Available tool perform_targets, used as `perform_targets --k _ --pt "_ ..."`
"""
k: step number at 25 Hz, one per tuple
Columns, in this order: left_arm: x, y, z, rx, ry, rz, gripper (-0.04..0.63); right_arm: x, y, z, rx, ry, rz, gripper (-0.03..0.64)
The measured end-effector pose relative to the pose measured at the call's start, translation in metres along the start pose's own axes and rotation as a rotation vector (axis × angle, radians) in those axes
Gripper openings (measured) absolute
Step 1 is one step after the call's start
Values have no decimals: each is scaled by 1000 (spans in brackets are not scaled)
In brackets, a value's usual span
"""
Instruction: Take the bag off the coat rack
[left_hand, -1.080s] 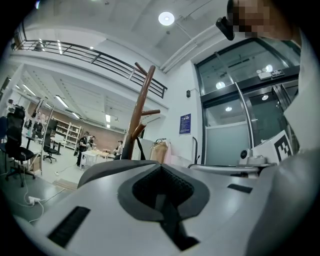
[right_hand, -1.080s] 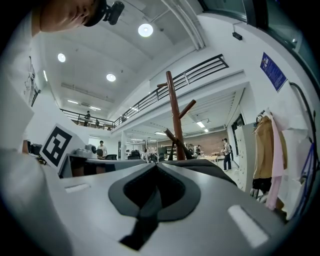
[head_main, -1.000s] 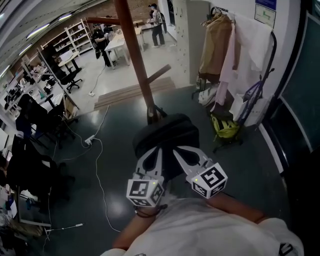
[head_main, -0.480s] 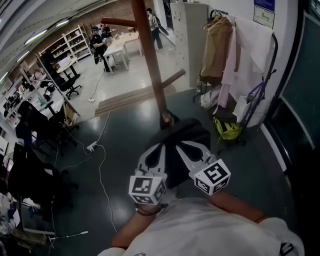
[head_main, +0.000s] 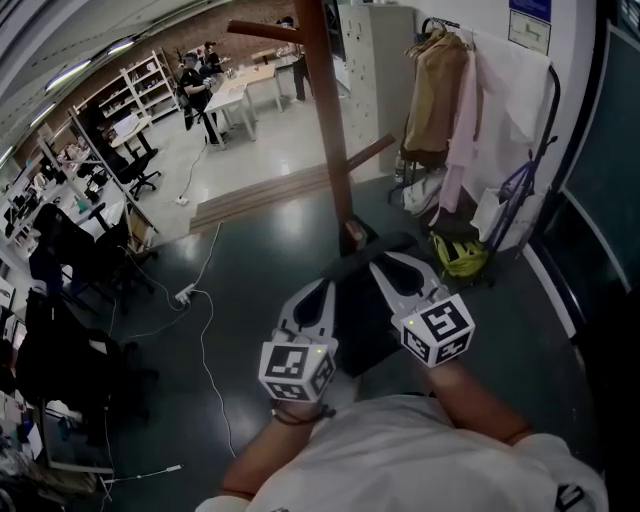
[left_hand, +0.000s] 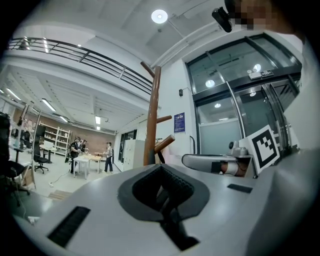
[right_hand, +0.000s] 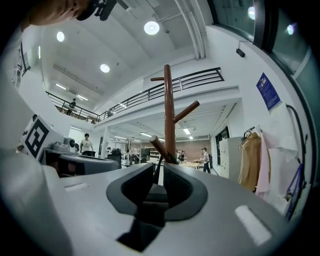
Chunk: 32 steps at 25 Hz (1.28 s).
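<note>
Two grippers, left gripper (head_main: 316, 292) and right gripper (head_main: 392, 265), jaws spread, flank the black bag (head_main: 352, 315); its strap (right_hand: 155, 176) climbs ahead to the coat rack (head_main: 330, 120) peg (right_hand: 159, 149), nearer the right.

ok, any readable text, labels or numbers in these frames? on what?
None legible.
Blue wall sign: print too small to read.
White poster above the hanging coats: blurred, unreadable.
Marker cubes: square patterns only, no words or numbers.
</note>
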<state>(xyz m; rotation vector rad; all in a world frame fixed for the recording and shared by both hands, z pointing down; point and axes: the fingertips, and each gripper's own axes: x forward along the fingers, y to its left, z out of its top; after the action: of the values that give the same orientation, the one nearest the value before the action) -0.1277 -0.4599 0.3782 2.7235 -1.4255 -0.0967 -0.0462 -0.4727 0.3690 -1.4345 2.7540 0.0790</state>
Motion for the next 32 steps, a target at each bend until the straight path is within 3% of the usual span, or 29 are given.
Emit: perform_targets --k 5,12,25,32 --pt "4 13 1 -11 3 9 6 21 -9 -3 -37 59 2 60" --pt "14 21 8 -10 -7 22 6 42 -30 2 -72 68 -2 61" --pt "44 35 10 -11 -20 47 6 81 -46 -10 -152 141 51 61" --pt "51 43 9 -16 -25 49 6 95 -48 -19 -138 189 87 60"
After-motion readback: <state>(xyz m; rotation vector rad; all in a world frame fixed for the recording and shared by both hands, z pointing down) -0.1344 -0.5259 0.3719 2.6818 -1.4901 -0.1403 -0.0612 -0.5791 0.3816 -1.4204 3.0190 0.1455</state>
